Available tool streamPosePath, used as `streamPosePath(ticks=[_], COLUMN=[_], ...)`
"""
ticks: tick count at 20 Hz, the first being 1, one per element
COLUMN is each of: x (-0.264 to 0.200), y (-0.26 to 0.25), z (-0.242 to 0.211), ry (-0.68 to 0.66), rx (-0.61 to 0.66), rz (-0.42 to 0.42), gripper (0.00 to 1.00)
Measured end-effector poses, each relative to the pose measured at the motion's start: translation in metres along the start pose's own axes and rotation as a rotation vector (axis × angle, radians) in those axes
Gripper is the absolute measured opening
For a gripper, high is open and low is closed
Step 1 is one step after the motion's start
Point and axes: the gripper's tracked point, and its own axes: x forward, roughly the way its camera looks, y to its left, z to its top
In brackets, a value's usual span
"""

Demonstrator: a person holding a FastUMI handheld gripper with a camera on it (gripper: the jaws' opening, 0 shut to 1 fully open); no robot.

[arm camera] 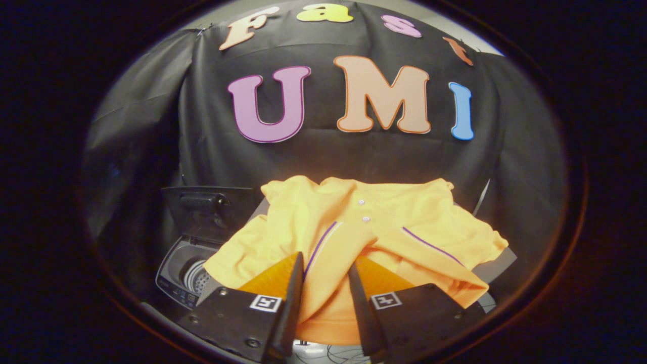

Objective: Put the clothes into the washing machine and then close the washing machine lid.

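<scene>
An orange shirt is seen spread out just ahead of the tongs, its lower part gathered between the two fingers. Both fingers are pressed against the fabric, so the shirt is held by the tongs. Two small white buttons are seen on the placket, and thin purple lines are run along the seams; the short sleeves are splayed to either side, and the cloth is creased. A washer is placed to the left, partly covered by the shirt, with its lid raised and its drum exposed.
</scene>
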Motion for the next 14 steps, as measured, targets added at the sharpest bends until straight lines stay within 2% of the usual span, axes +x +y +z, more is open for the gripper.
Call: streamPosePath(ticks=[3,7,14], x=[-0.002,-0.007,-0.027], y=[0.004,0.037,0.096], z=[-0.001,-0.002,0.052], ry=[0.016,0.051,-0.065], rx=[-0.023,0.052,0.104], rz=[-0.082,-0.032,0.049], gripper=[0.15,0.07,0.05])
